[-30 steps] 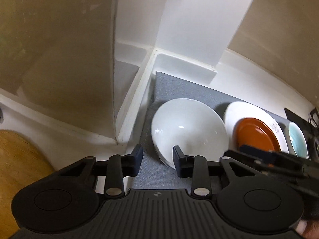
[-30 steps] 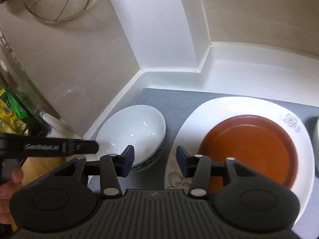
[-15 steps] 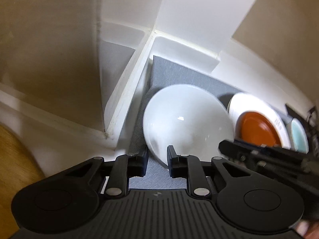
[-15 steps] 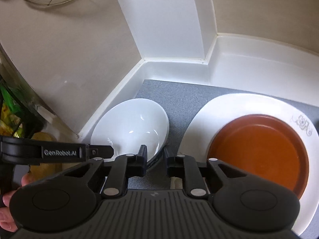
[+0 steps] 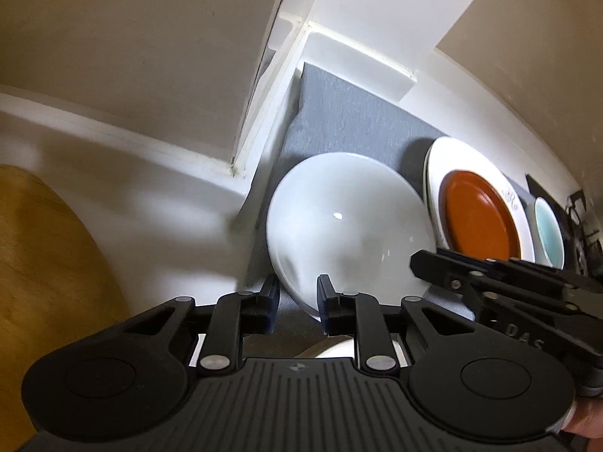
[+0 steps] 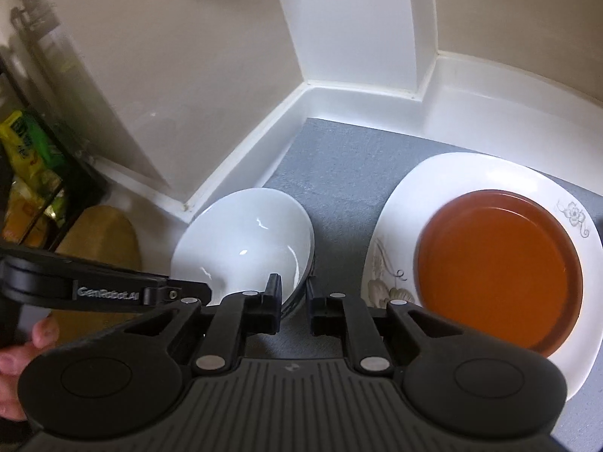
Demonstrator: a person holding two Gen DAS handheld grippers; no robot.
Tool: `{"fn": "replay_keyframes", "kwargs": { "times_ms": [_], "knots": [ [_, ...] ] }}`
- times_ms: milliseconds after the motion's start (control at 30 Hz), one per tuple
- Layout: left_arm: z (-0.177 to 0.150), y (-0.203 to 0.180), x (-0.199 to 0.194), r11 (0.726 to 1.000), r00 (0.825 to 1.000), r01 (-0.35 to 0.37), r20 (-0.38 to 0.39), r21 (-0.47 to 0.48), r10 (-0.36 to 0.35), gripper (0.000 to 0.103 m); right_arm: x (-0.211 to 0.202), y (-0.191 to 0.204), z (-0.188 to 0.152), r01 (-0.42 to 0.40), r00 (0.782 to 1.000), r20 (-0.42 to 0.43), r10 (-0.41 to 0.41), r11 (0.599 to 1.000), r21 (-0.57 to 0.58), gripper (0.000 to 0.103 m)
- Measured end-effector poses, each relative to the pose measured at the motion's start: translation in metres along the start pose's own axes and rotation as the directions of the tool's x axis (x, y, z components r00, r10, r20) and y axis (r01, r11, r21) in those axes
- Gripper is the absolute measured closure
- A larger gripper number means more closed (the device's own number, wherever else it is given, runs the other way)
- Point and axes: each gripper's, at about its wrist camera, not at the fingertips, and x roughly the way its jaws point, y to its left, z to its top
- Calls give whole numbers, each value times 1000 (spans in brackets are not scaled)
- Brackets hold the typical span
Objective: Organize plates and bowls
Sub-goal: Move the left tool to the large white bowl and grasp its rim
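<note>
Fingers of the left gripper (image 5: 297,307) straddle the near rim of the white bowl (image 5: 350,241), narrowed onto it; the right gripper (image 6: 294,303) pinches the bowl's opposite rim, gap narrow. Bowl sits tilted on the grey mat (image 6: 339,173), left of the orange plate (image 6: 497,271), which lies on the white floral plate (image 6: 395,207).

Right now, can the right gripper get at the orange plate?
Probably yes. The right gripper straddles the white bowl rim, but the orange plate lies uncovered on the white plate beside it, nothing between them.
</note>
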Motion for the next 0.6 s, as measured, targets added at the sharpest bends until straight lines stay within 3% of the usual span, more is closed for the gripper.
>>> {"fn": "replay_keyframes", "kwargs": {
  "times_ms": [133,233,600],
  "knots": [
    [5,-4,10,999,1000,-27,-2,16,27,80,8,-3,2,10,1000,-5,-10,1000,6,83],
    [6,-9,10,998,999,-53,8,31,53,81,7,-3,1,17,1000,-9,-17,1000,-3,89],
    [-2,-27,-26,999,998,-47,44,14,46,81,-30,-13,3,-25,998,58,24,999,24,89]
  ]
}}
